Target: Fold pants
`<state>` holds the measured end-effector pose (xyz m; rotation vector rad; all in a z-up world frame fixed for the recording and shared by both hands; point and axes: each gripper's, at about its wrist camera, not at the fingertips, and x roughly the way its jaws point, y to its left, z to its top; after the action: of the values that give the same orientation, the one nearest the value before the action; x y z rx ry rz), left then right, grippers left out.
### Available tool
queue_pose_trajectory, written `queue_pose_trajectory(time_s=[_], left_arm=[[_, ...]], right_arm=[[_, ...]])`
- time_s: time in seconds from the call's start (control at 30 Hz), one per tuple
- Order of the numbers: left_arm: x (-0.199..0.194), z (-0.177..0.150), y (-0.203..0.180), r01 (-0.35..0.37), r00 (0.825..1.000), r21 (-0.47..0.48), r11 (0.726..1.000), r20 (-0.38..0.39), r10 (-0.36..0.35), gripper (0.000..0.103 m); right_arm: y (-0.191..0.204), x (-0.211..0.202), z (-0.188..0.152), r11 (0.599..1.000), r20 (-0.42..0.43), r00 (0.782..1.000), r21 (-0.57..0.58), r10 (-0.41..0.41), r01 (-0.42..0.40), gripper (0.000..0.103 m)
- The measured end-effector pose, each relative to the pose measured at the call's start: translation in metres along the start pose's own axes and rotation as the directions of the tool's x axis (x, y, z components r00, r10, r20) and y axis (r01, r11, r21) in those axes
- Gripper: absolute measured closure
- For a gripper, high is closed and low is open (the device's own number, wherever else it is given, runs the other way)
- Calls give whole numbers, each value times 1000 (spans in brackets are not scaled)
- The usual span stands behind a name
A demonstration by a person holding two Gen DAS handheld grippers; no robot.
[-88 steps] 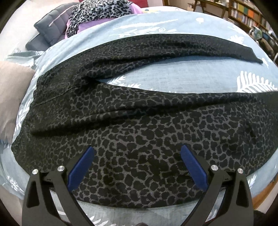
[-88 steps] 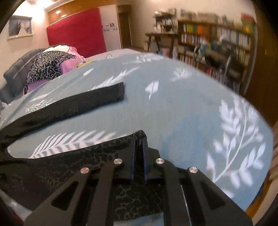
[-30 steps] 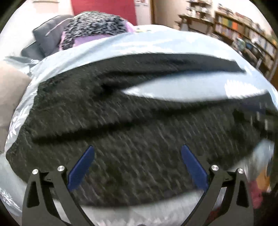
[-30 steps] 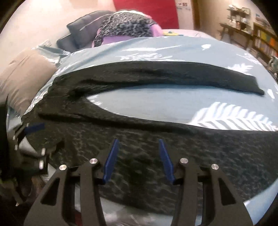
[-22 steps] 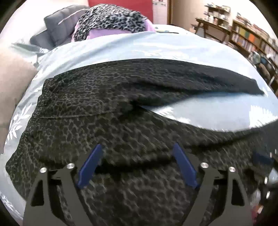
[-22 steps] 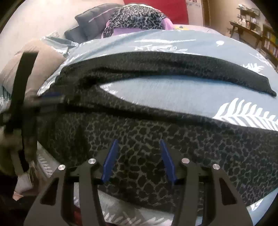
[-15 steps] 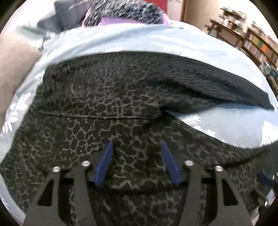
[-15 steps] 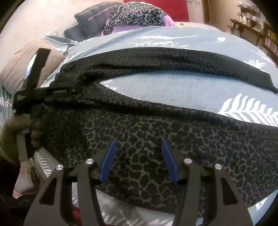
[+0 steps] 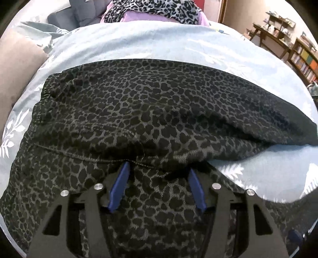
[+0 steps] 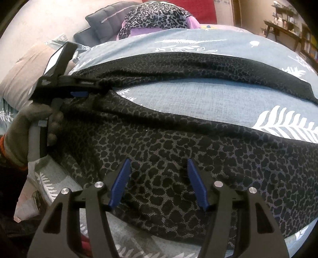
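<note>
Dark leopard-print pants (image 9: pixel 159 111) lie spread on the bed, waist to the left and the two legs running right, with blue sheet showing between them. My left gripper (image 9: pixel 157 178) points down at the crotch seam. Its jaws are opening, with flat cloth lying between the blue pads (image 9: pixel 119 182). In the right wrist view the left gripper (image 10: pixel 99 87) shows side-on at the crotch, held by a gloved hand (image 10: pixel 25 129). My right gripper (image 10: pixel 158 178) hovers over the near leg of the pants (image 10: pixel 178 158). Its jaws are opening too, and the pads are apart.
The bed (image 10: pixel 198 95) has a blue sheet with white leaf prints. A beige pillow (image 10: pixel 21 73) lies at the left. A heap of leopard and purple clothes (image 10: pixel 157 17) and a grey cushion sit at the far end. Bookshelves (image 9: pixel 304 57) stand to the right.
The left gripper has travelled left over the pants to the crotch seam and its jaws have narrowed from wide. The right gripper let go of the leg hem, moved to the thigh and spread its jaws a little.
</note>
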<state>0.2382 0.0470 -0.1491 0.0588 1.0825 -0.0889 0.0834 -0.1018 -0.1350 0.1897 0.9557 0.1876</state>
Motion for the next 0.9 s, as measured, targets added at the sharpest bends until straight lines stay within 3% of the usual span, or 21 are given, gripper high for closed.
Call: queue_pose_trajectory(time_s=[0.07, 0.33, 0.63, 0.9], left_arm=[[-6, -8, 4, 2, 1000, 2, 1000, 12, -2, 29], [-37, -40, 40, 17, 999, -28, 999, 51, -15, 22], [-53, -16, 36, 10, 994, -12, 1000, 112, -9, 22], [-42, 20, 47, -9, 995, -54, 998, 103, 15, 22]], right_arm=[[-2, -1, 0, 1000, 0, 1000, 0, 3, -3, 41], [-13, -4, 12, 1000, 25, 1000, 23, -12, 12, 41], [-30, -11, 39, 997, 71, 996, 44, -61, 58, 41], [-48, -7, 39, 993, 60, 995, 92, -80, 74, 41]])
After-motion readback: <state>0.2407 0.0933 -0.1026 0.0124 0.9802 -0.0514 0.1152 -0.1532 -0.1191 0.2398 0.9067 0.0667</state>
